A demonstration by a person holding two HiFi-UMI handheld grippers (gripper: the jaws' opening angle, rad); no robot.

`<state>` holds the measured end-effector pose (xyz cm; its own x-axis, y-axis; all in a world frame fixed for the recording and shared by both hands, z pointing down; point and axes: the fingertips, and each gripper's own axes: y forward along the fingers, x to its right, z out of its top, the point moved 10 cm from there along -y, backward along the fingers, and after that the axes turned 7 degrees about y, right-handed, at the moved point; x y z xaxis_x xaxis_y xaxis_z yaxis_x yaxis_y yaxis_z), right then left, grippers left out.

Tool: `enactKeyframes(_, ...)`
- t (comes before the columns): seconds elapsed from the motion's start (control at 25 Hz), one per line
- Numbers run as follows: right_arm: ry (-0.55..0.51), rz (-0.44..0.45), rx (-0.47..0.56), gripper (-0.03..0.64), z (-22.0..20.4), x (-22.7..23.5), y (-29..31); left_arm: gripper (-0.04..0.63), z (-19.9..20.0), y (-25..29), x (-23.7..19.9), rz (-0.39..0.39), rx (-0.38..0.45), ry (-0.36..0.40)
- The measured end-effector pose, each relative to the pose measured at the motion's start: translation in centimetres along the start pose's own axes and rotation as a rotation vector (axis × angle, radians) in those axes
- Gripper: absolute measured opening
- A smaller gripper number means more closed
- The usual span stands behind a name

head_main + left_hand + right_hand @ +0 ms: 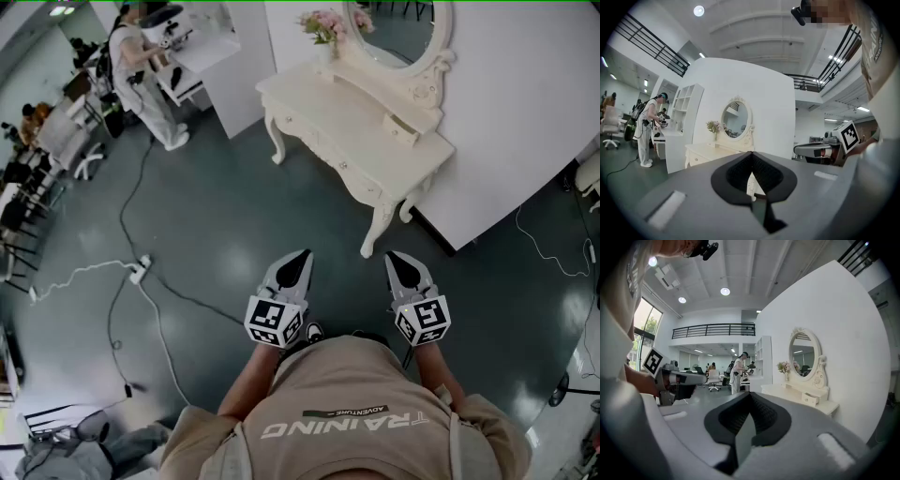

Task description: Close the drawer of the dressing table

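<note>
Cable [127, 202] trailed over the dark floor [234, 225] at the far left, and a person [141, 80] stood at a white desk in the upper left corner. Nearer the middle, the left gripper [302, 255] was held close in front of the wearer's body, above bare floor. Its own view showed its jaws clenched tip to tip, with nothing between them.

Beyond both grippers and well apart from them stood the cream dressing table [337, 117], backed against a white wall [525, 112]. Flowers [323, 23] sat at its left end beside an oval mirror [398, 28]. The drawer [403, 127], a small one in the raised shelf under the mirror, stuck out over the tabletop toward the table's right end. The right gripper view showed it pulled out as well [809, 399].

The right gripper [392, 257] hung level with the left, near the table's front leg in the head view but not touching it. Its jaws were likewise pressed together and empty.
</note>
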<state>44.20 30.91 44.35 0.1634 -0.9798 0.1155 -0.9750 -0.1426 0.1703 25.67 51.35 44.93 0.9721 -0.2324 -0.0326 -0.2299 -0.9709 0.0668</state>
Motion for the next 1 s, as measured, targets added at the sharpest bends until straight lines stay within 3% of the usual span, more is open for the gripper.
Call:
enactKeyframes(0.36, -0.003, -0.015, 0.023, 0.002, 0.1, -1.2, 3.3, 0.015, 0.0, 0.8, -3.5, -0.032, -0.009, 0.017)
enactKeyframes(0.8, 0.022, -0.046, -0.010, 0.002, -0.3, -2.4, 5.1, 0.015, -1.4, 1.8, -6.6, -0.080, -0.038, -0.028)
enactKeyframes(1.0, 0.044, -0.056, -0.058, 0.002, -0.8, -0.9, 6.0, 0.015, -2.1, 4.0, -7.3, -0.082, -0.066, -0.063)
